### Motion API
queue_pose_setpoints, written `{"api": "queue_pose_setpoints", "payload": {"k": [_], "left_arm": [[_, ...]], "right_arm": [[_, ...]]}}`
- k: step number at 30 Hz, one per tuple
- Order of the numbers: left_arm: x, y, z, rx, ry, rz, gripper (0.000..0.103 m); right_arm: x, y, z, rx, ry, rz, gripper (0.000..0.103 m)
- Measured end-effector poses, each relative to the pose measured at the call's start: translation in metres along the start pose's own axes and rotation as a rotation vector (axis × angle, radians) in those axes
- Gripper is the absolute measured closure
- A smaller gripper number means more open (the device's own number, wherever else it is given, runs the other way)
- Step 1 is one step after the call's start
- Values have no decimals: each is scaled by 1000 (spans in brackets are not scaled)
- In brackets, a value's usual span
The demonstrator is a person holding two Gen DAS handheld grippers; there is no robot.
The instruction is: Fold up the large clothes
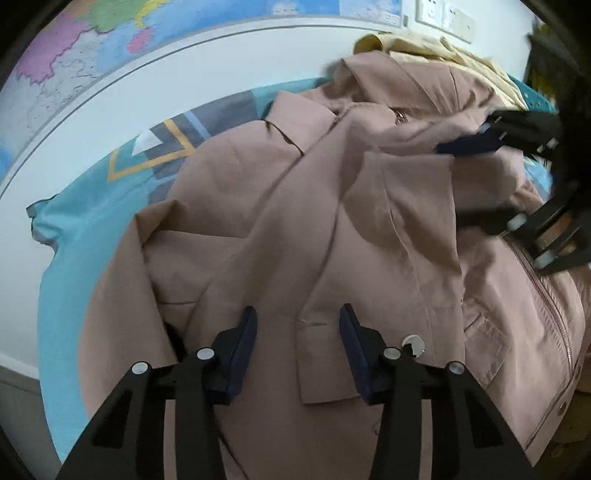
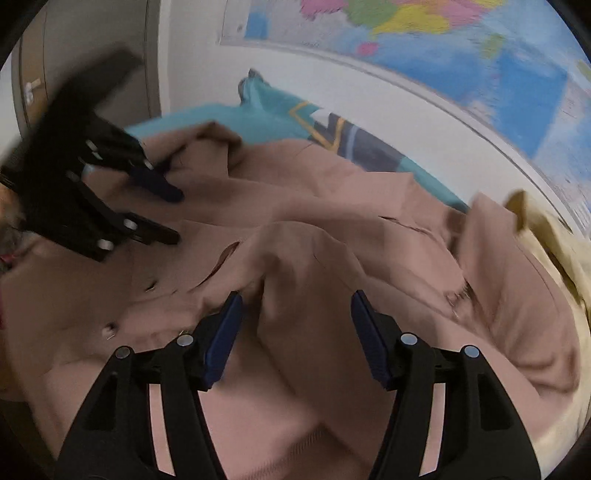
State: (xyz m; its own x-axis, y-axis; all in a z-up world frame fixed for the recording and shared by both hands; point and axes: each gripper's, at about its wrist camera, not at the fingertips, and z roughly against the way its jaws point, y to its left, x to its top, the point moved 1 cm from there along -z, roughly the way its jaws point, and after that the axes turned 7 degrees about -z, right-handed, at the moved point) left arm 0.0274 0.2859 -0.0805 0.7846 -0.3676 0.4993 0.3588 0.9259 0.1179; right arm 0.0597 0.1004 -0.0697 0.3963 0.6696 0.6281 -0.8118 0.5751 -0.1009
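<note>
A large dusty-pink jacket [image 1: 295, 229] lies rumpled on a teal patterned sheet [image 1: 74, 236]; it fills the right wrist view too [image 2: 332, 229]. My left gripper [image 1: 298, 314] is open just above the jacket's front panel, with a flap edge between its blue pads [image 1: 245, 347]. My right gripper [image 2: 295, 301] is open over a raised fold of the jacket. Each gripper shows in the other's view: the right one [image 1: 465, 177] at the upper right over the jacket, the left one [image 2: 177, 214] at the left, both open.
A pale yellow garment [image 1: 443, 48] lies beyond the jacket's collar, also at the far right of the right wrist view [image 2: 554, 236]. A wall map [image 1: 110, 33] hangs behind the bed. A white snap button [image 1: 413, 341] and a zipper [image 1: 546, 295] show on the jacket.
</note>
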Motion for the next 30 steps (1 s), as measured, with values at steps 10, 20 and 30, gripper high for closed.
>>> {"api": "queue_pose_setpoints", "payload": {"k": [10,20,30], "left_arm": [[-17,-15,34,-146,-92,-2,22],[-2,-30,-12,-257,-14,3,39],[37,-8,45,-49,-199,-7,99]], "right_arm": [[-56,7,45,142,159,16,101],[-80,11,49,169,140,-60,93],[-70,4,49,212,27,-215,92]]}}
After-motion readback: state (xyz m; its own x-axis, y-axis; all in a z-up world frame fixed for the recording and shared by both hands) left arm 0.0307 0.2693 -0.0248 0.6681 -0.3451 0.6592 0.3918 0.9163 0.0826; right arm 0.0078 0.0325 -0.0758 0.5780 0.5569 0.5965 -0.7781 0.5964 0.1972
